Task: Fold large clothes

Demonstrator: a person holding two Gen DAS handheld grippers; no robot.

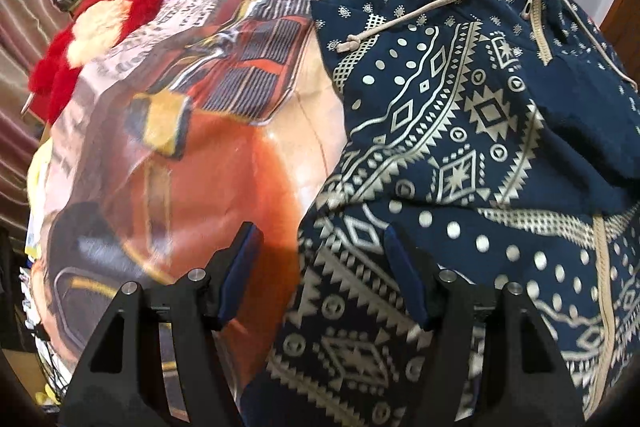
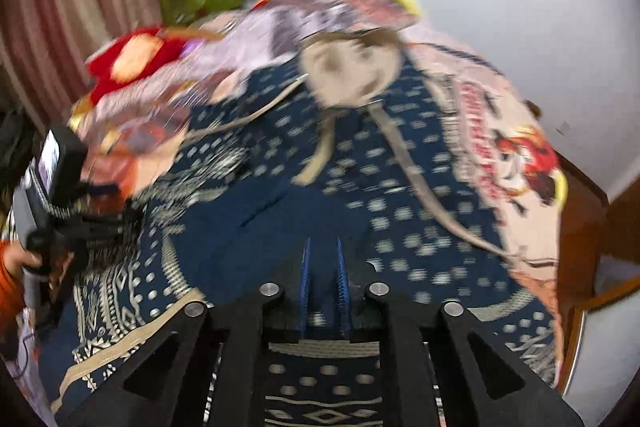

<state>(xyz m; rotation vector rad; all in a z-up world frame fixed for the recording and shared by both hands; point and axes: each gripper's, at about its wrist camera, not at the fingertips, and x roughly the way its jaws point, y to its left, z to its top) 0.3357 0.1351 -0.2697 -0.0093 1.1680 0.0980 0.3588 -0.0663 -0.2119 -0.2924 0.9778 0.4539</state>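
Hoodie (image 1: 460, 131) in navy with a cream pattern lies spread on the printed bedspread (image 1: 192, 155), hood lining and drawstrings showing. Left gripper (image 1: 320, 267) hangs over its edge, jaws spread with nothing between. Right gripper (image 2: 323, 263) has jaws almost together; blur hides whether cloth is pinched.

bedsheet (image 1: 224, 75) newsprint patches: printed text seen, too small/blurred to be read.
bedsheet, large black lettering nr red plush: letters seen, no word made out.
bedsheet, right edge (right wrist view): red lettering beside cartoon fig., smeared by motion blur; possibly a slogan, not legible.
hoodie (image 1: 460, 131): only geometric pattern printed; no text, brand or no. found.
hoodie zip (image 1: 534, 1): no marking readable.
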